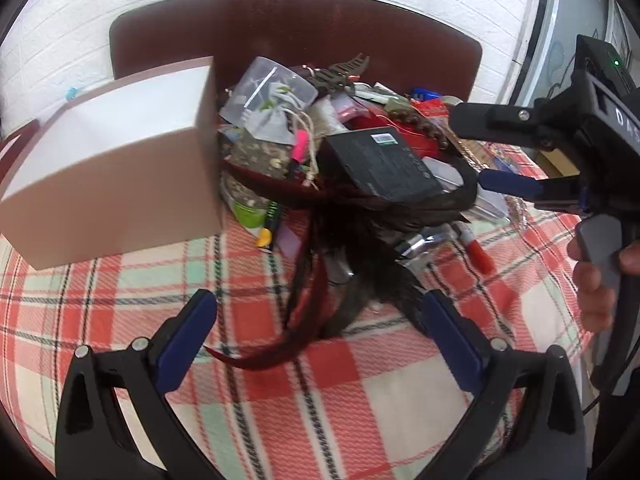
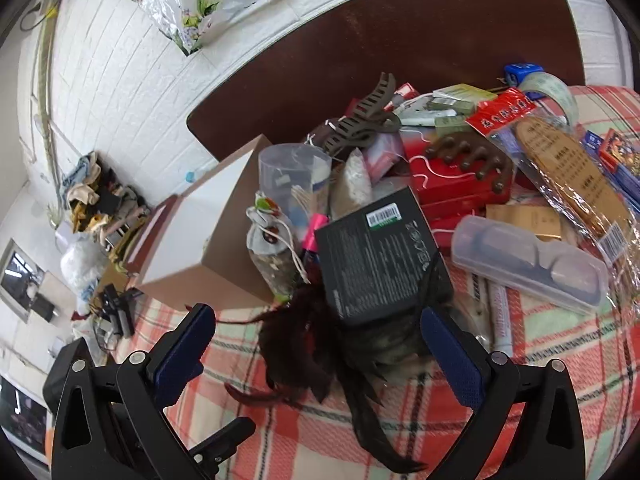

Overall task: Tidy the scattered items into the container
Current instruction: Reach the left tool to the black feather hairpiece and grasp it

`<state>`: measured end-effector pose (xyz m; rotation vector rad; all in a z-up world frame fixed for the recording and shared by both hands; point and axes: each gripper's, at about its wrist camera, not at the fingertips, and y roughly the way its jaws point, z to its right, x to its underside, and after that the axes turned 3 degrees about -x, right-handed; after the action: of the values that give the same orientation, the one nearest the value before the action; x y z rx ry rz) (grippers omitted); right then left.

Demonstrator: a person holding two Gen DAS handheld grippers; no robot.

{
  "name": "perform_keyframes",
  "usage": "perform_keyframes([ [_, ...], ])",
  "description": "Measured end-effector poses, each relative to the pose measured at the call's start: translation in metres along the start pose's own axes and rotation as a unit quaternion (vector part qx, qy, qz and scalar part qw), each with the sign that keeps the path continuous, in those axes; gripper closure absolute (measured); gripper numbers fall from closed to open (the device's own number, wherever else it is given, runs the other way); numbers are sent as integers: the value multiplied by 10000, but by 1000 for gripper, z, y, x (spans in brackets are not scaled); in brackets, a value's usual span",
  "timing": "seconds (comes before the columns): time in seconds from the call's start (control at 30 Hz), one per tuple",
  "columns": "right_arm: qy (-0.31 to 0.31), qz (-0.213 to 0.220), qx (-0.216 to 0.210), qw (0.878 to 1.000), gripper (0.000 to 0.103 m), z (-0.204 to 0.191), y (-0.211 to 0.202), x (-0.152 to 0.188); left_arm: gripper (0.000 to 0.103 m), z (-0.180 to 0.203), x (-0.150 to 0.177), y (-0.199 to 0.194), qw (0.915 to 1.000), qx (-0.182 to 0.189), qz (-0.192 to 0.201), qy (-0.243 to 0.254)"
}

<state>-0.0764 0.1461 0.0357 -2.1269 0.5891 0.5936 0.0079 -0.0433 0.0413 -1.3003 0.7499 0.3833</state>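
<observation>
Both the left hand-held gripper (image 1: 318, 336) and right hand-held gripper (image 2: 318, 350) are spread wide, grasping nothing. The white cardboard box (image 1: 112, 160) stands left; its inside is hidden. Just right, a black box (image 2: 378, 258) tops the piled clutter on the plaid-clothed counter (image 1: 360, 400).

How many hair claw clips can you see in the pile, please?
1: a brown hair claw clip lies on top of the pile, behind the clear cup and left of the red boxes. Others may be buried in the clutter.
</observation>
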Motion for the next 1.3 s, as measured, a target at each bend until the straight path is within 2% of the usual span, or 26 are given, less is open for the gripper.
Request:
perform_keyframes([
  [0.23, 128, -60, -56, 9999, 0, 9, -1, 11, 1, 15, -1, 2, 9998, 144, -26, 113],
  [0.37, 172, -166, -300, 9993, 0, 10, 6, 16, 1, 10, -1, 8, 9997, 219, -56, -30],
  [0.53, 515, -328, -953, 9936, 0, 13, 22, 17, 1, -2, -4, 17, 9986, 356, -175, -337],
  [0.77, 668, -461, -1012, 9916, 0, 15, 40, 19, 1, -10, -12, 32, 9980, 376, -261, -434],
  [0.87, 920, -483, -1209, 9872, 0, 21, 52, 17, 1, -13, -18, 43, 9984, 337, -266, -376],
  [1.03, 1440, -612, -1523, 9759, 0, 34, 80, 16, 1, -12, -32, 66, 9980, 498, -340, -173],
  [1.17, 1825, -655, -1572, 9683, 0, 45, 99, 16, 1, -10, -40, 83, 9968, 673, -402, -126],
  [1.23, 1851, -656, -1635, 9668, 4, 45, 105, 14, 1, -9, -42, 91, 9962, 755, -422, -129],
  [1.3, 1827, -633, -1525, 9692, 11, 46, 109, 12, 1, -10, -44, 99, 9957, 806, -434, -166],
])
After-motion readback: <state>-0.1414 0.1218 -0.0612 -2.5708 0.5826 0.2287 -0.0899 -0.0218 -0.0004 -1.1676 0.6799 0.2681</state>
